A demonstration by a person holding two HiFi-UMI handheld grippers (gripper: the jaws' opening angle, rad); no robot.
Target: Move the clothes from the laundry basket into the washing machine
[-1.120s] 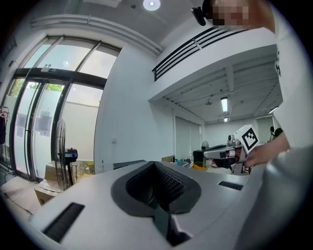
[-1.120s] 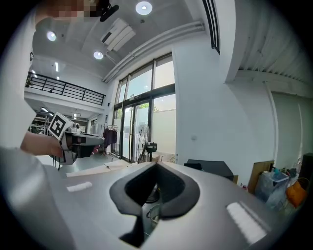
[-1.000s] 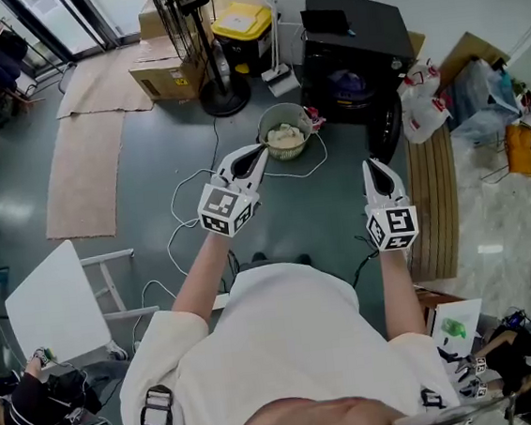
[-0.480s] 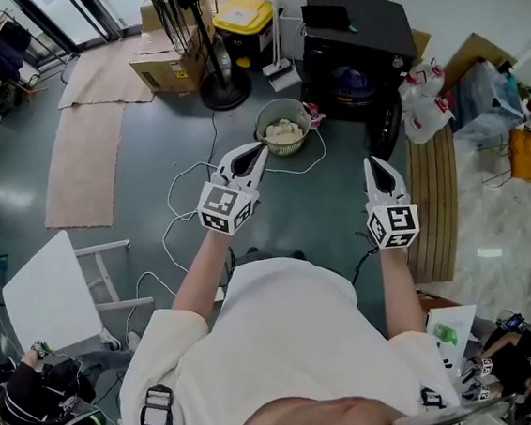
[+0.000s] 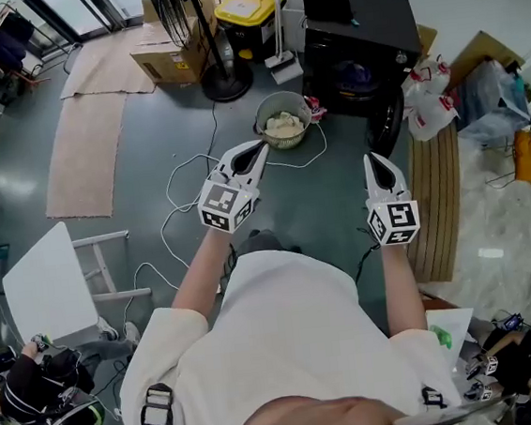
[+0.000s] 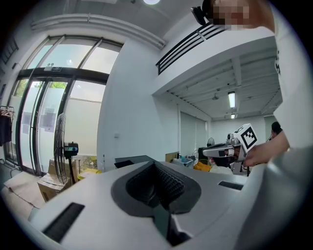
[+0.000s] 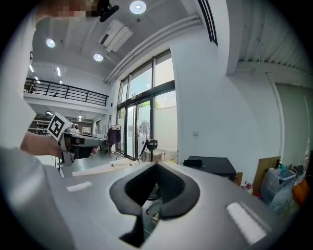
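I see grey floor, with a beige mat toward its left edge. Black washing machine sits at the floor's far edge by the wall. Laundry basket stands just beside it, clothes inside. Left gripper and right gripper hang above the floor, fingers closed, empty.

Nothing legible anywhere (label on the cardboard box is too small).
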